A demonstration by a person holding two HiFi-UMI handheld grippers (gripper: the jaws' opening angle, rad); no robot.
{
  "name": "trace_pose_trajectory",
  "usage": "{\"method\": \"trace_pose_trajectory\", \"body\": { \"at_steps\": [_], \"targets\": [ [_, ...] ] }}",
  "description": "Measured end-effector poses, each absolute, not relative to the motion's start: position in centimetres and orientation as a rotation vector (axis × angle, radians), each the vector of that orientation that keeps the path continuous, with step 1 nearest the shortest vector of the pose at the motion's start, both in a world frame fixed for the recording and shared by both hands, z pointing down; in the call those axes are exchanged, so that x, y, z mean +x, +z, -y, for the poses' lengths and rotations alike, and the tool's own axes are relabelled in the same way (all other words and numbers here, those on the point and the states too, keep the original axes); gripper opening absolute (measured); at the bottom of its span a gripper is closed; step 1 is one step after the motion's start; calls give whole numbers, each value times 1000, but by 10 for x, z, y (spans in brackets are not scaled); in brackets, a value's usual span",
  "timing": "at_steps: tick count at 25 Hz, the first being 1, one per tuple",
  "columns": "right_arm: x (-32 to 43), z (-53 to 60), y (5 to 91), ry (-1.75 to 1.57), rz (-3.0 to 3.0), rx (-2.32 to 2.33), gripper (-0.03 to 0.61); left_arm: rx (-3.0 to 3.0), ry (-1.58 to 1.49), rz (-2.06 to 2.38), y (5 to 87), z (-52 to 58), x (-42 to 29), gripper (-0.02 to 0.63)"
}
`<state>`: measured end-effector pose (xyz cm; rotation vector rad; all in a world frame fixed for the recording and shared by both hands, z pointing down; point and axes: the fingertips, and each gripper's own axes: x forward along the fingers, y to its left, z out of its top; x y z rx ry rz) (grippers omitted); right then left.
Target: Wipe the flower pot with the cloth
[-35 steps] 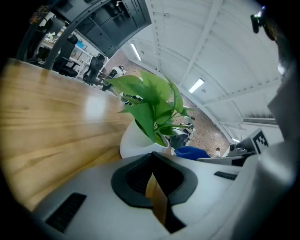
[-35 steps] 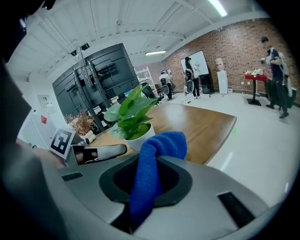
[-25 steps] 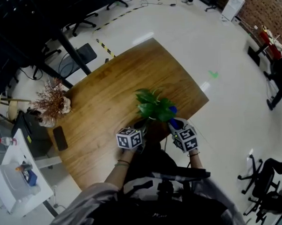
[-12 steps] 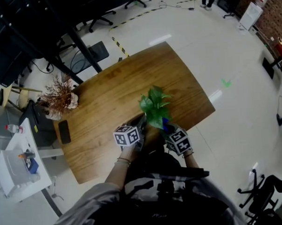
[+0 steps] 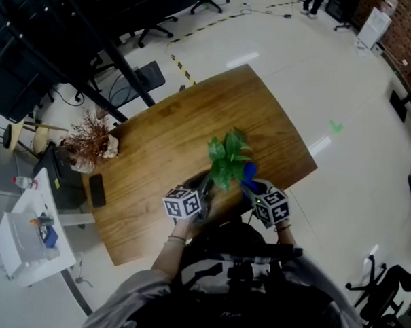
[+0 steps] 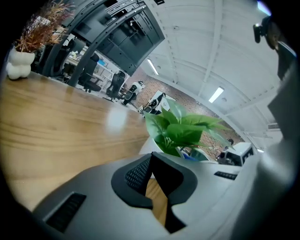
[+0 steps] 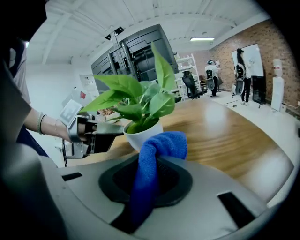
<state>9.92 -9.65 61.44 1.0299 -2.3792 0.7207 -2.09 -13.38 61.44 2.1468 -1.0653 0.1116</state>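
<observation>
Right tongs [image 7: 149, 163]: pinching one blue terry cloth [image 7: 161, 144]. The cloth is gripped along a narrow fold, and its bunched free end rises above the tips. It lies just in front of the small white round flower pot [image 7: 143, 134]; I cannot tell whether the two are in contact.

Left tongs [image 6: 151, 159]: pressed together with nothing between them. The tips are just beside the pot on its other side, and contact cannot be confirmed.

The pot stands upright on the brown wooden worktop [image 5: 157, 148], close to the edge nearest the person and between the two tongs. Its broad green leaves [image 7: 136, 98] overhang the rim.

Further back, at the worktop's far left corner, stand a white lumpy vase [image 6: 18, 63] with dried reddish-brown twigs [image 5: 88, 131]. A flat black slab, probably a phone [image 5: 96, 190], lies beside them.

Risks, as judged:
- The pot is not gripped. A wiping push from the right, with only closed tips on the left to steady it, could slide or tip it towards the nearby edge.
- The narrow pinch may let the cloth pull free under friction.
- The overhanging leaves could snag the bunched cloth.

Count: two tongs, one cloth, one flower pot with one green plant, one vase with twigs, one black slab
</observation>
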Motion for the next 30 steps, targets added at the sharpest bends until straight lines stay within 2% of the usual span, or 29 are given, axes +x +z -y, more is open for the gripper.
{"method": "trace_pose_trajectory", "body": {
  "at_steps": [8, 23, 30],
  "targets": [
    [94, 130, 597, 676, 2450, 1003, 60, 2150, 170, 980, 627, 118, -2, 5],
    [36, 99, 636, 776, 2427, 834, 60, 2103, 105, 1081, 627, 179, -39, 5],
    [73, 107, 625, 793, 2422, 956, 60, 2107, 119, 1066, 629, 160, -37, 5]
  ]
}}
